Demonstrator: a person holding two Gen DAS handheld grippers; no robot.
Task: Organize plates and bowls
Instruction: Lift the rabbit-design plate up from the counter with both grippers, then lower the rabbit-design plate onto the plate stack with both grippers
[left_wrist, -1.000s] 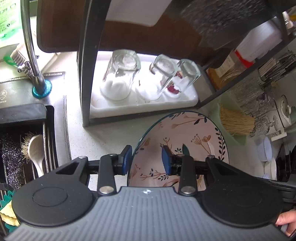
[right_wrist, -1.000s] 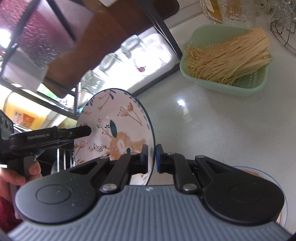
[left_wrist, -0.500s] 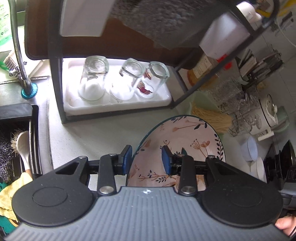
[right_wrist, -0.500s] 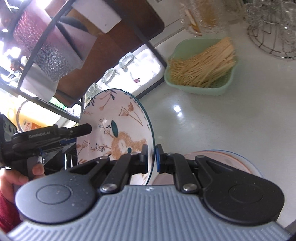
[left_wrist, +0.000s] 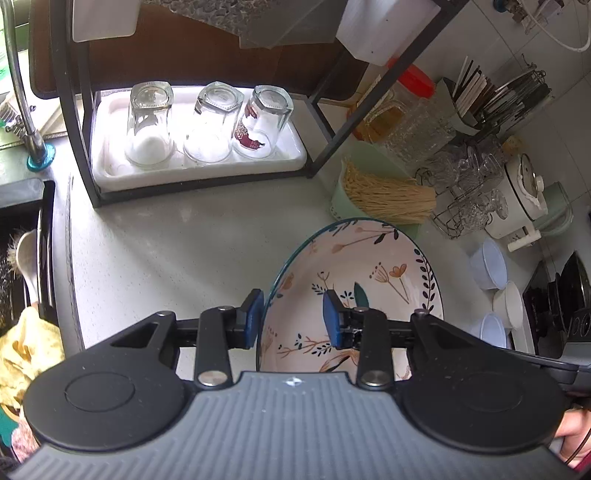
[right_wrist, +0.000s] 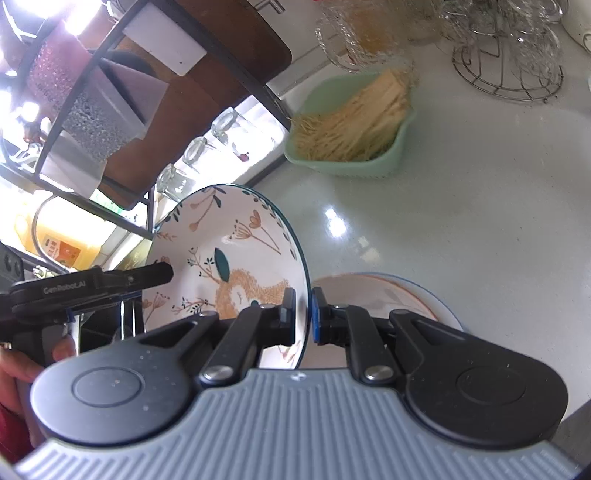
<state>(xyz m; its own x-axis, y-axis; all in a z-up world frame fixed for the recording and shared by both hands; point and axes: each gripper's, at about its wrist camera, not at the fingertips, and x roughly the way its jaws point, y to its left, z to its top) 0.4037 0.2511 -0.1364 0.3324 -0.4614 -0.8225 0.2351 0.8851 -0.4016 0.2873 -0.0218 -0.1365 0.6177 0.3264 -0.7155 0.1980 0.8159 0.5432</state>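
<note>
Plate (right_wrist: 236, 258), glazed ceramic with a floral print and a dark blue rim, held on edge above the bench (right_wrist: 461, 221), face turned toward the left. The right claw (right_wrist: 303, 317) is clamped on the plate's rim, one pad on the face and one on the back. The left claw (left_wrist: 293, 317) is spread apart, its pads straddling the near edge of the plate (left_wrist: 354, 280): the left pad sits just outside the rim, the right pad stands before the decorated face, and neither visibly presses the plate. In the right wrist view the left claw (right_wrist: 162, 273) appears from the side, one finger reaching across the plate's face.

Handling, as a judgement: the plate is rigid, moderately heavy and breakable, and its glaze is likely slick, so a pinch at one rim point lets it swing. The thickened rim is the sound place to hold, ideally at two well-separated points.

Beneath the right claw, a second plate (right_wrist: 388, 295) with an orange and blue rim lies flat on the bench. Farther off: a green basket of dry noodles (right_wrist: 354, 136), a black rack (left_wrist: 85, 140) whose lowest level carries a white tray (left_wrist: 199, 170) with three inverted glasses (left_wrist: 212, 122), a wire stand of glassware (left_wrist: 469, 195), and several small white bowls (left_wrist: 491, 266) at the right. A sink (left_wrist: 22, 258) lies at the left edge.
</note>
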